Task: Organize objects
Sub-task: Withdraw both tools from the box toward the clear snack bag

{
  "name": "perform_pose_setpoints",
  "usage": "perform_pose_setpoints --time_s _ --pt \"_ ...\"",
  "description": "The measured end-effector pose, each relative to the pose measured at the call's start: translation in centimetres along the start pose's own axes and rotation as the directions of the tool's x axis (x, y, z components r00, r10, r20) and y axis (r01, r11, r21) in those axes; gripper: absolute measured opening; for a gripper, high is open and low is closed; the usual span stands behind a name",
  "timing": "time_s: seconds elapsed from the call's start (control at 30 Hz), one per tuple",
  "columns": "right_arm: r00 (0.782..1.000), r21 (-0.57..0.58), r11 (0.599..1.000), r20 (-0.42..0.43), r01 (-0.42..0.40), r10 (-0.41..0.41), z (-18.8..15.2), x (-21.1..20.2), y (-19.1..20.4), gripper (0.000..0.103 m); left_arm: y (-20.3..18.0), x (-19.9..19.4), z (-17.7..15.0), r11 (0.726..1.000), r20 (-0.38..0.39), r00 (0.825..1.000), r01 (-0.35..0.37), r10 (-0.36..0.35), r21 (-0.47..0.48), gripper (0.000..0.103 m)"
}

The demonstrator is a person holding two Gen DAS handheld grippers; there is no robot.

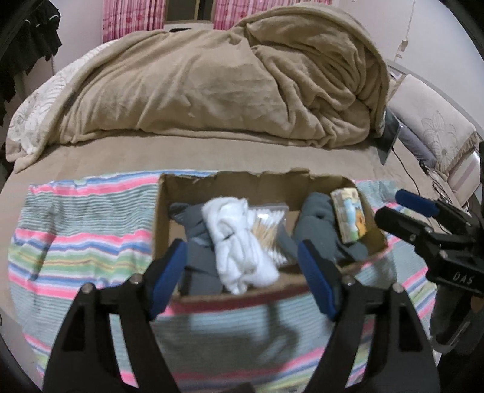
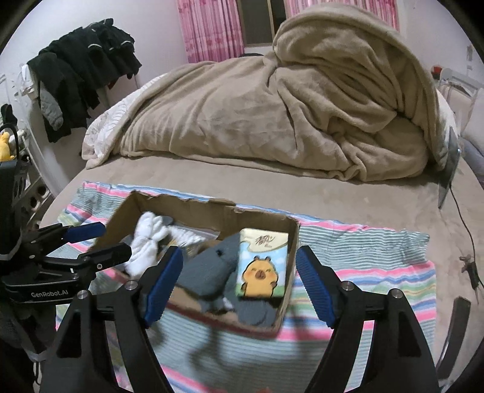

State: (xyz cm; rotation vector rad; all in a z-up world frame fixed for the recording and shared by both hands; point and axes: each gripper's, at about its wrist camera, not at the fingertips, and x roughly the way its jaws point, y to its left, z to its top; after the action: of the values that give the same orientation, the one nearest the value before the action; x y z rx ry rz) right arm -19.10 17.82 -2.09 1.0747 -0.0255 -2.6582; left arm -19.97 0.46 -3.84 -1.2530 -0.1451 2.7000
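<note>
A low cardboard box (image 1: 326, 178) (image 2: 193, 202) sits on a striped towel (image 1: 81, 223) (image 2: 372, 257) on the bed. Inside lie white socks (image 1: 239, 241) (image 2: 148, 241), a clear bag of cotton swabs (image 1: 269, 229), grey socks (image 1: 314, 217) (image 2: 208, 272) and a tissue pack with a yellow cartoon animal (image 1: 349, 216) (image 2: 261, 263). My left gripper (image 1: 242, 272) is open and empty, above the box's near edge. My right gripper (image 2: 239, 278) is open and empty, above the box's right end. Each gripper shows in the other's view, the right one (image 1: 408, 211) and the left one (image 2: 90, 241).
A heaped beige blanket (image 1: 230, 84) (image 2: 302, 102) fills the far half of the bed. A tablet (image 1: 390, 136) with a cable leans at the right. Dark clothes (image 2: 78, 69) hang on a rack at the left. Pink curtains (image 2: 211, 27) hang behind.
</note>
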Motion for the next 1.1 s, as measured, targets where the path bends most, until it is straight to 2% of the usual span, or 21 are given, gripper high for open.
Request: perform_pose_setpoints --time_s 0.4,0.63,0.9,1.1 --pt "0.999 0.011 1.0 0.034 -0.017 0.017 -2.9 -5.0 3.0 0.08 -0.2 -6.3 -4.3 1.0 0.027 0.999 0.029 -0.03 0.007 0.077" --pt "0.999 0.0 1.0 0.039 -0.023 0.023 -5.1 -7.9 5.1 0.08 -0.6 -8.6 -7.2 0.999 0.032 0.999 0.043 -0.043 0.002 0.077" --pt "0.999 -0.03 0.999 -0.009 -0.042 0.042 -8.5 -8.4 7.8 0.08 -0.1 -9.9 -11.0 0.999 0.012 0.999 0.038 -0.038 0.007 0.077" --pt "0.993 -0.051 0.997 -0.103 -0.06 0.055 -11.8 -6.2 9.5 0.08 1.0 -9.6 -14.1 0.999 -0.018 0.999 0.028 -0.028 -0.021 0.077"
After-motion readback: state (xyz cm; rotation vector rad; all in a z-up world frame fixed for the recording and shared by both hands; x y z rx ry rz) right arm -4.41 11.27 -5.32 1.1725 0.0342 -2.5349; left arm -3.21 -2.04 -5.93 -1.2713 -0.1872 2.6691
